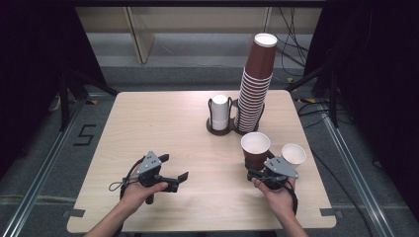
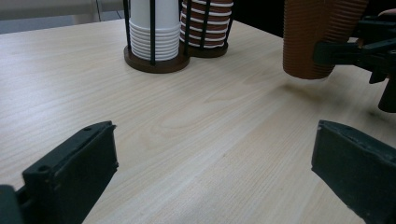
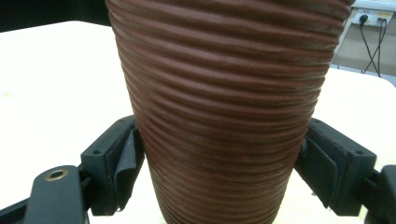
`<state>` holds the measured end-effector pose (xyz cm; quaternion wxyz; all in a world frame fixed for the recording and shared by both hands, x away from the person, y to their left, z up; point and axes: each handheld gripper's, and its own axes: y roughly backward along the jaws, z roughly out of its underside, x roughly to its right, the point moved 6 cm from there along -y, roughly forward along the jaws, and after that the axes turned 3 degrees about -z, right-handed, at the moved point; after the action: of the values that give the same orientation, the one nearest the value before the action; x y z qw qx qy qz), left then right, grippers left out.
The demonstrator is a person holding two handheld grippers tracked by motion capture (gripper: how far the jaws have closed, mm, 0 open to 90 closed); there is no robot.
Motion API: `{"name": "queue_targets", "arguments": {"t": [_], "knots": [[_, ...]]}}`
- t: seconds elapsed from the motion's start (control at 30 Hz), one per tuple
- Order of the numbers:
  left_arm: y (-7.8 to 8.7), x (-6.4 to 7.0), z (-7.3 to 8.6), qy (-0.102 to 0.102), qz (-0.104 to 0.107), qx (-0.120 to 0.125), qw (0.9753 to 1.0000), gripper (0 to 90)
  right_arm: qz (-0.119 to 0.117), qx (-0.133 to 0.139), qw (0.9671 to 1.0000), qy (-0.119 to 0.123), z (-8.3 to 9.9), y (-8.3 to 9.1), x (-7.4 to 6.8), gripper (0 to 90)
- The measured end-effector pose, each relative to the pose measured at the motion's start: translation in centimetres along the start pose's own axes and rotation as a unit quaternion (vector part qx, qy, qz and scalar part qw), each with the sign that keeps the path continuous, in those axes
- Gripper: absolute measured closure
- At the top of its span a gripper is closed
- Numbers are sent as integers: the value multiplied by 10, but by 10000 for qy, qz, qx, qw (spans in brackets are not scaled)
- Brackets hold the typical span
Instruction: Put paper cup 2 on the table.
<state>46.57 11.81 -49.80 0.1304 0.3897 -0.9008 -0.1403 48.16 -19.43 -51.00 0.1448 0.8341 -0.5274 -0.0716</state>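
**Brown cup held in right claw; left claw idle**

Item 1, brown cup. We find it upright at the right front of the tabletop, white inside, ribbed brown outside. In the right gripper view its ribbed wall stands between the two jaws, whose pads press it low on either side. In the left gripper view the cup's base looks slightly raised above the wood, with a shadow beneath, though we cannot be sure from that angle.

Item 2, right claw. Closed on the brown cup, held by the person's right hand near the tabletop's front edge. We also see it at the right of the left gripper view, clasping the cup.

Item 3, left claw. Spread wide and gripping nothing, in the left hand at the left front. Its own view shows bare wood between the jaws.

Item 4, white cup. Just right of the brown cup, tilted, mouth toward the camera, close beside the right claw.

Item 5, holder. A dark twin stand at the rear centre. Its left bay carries a short white stack; its right bay carries a tall brown stack that leans right toward its top. Both stand well apart from the claws.
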Motion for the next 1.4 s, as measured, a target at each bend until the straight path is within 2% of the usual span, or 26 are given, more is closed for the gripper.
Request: {"name": "queue_targets", "arguments": {"t": [0.1, 0.17, 0.3, 0.4, 0.43, 0.47, 0.53, 0.6, 0.67, 0.77, 0.83, 0.87, 0.9, 0.97, 1.0, 1.03, 1.13, 1.17, 1.23, 1.27, 1.3, 1.33, 1.37, 1.4], "knots": [[-1, 0, 1, 8, 4, -8, 10000, 0, -94, -42, 9999, -94, 3, -1, 0, 201], [-1, 1, 1, -5, 17, -15, 10000, 0, 36, -87, 9999, -77, 5, -1, 5, 200], [-1, 1, 1, -14, 14, -18, 10000, 0, -14, -131, 9998, -165, 8, -2, 6, 200], [-1, 1, 1, -22, 17, -22, 10000, 0, 79, -242, 9993, -256, 11, -2, 8, 199], [-1, 1, 1, -21, 18, -22, 10000, 0, 124, -239, 9990, -365, 13, -3, 6, 198], [-1, 1, 1, -15, 17, -18, 10000, 0, 124, -239, 9990, -365, 13, -3, 6, 198], [-1, 1, 1, -20, 19, -23, 10000, 0, -19, -267, 9995, -195, 13, -5, 8, 198], [-1, 1, 1, -25, 21, -26, 10000, 0, 40, -320, 9993, -198, 14, -5, 9, 196], [-2, 2, 1, -14, 58, 7, 10000, 0, -23, -314, 9992, -254, 16, -8, 9, 194], [-1, 1, 2, -26, 20, -40, 10000, 0, 85, -393, 9987, -316, 17, -5, 9, 194], [-1, 2, 2, -15, 21, -32, 10000, 0, 77, -420, 9985, -331, 17, -5, 9, 193], [-1, 2, 2, -21, 22, -31, 10000, 0, 60, -374, 9990, -249, 16, -6, 10, 193], [-1, 2, 2, -16, 23, -30, 10000, 0, 36, -371, 9989, -301, 17, -7, 10, 192], [-1, 2, 2, -16, 19, -36, 10000, 0, 121, -432, 9987, -233, 17, -6, 12, 192], [-2, 2, 2, -21, 17, -33, 10000, 0, 128, -482, 9980, -380, 18, -6, 10, 192], [-2, 2, 2, -21, 20, -32, 10000, 0, 140, -460, 9985, -252, 18, -7, 12, 191], [-2, 2, 2, -15, 27, -29, 10000, 0, 122, -479, 9985, -252, 18, -7, 12, 190], [-2, 2, 2, -9, 62, 2, 10000, 0, 78, -528, 9980, -347, 18, -6, 10, 189], [-2, 2, 2, -10, 59, 4, 10000, 0, 56, -546, 9979, -336, 18, -6, 10, 189], [-2, 3, 2, -16, 50, 0, 10000, 0, 76, -605, 9970, -480, 19, -5, 8, 188], [-2, 3, 2, -28, 52, -1, 10000, 0, 49, -582, 9976, -366, 19, -5, 9, 188], [-2, 3, 2, -39, 61, -4, 10000, 0, 42, -649, 9965, -521, 20, -4, 6, 187], [-2, 3, 2, -39, 61, -4, 10000, 0, 42, -649, 9965, -521, 20, -4, 6, 187], [-2, 3, 3, -46, 66, -8, 10000, 0, -17, -520, 9981, -316, 19, -7, 8, 186]]}}
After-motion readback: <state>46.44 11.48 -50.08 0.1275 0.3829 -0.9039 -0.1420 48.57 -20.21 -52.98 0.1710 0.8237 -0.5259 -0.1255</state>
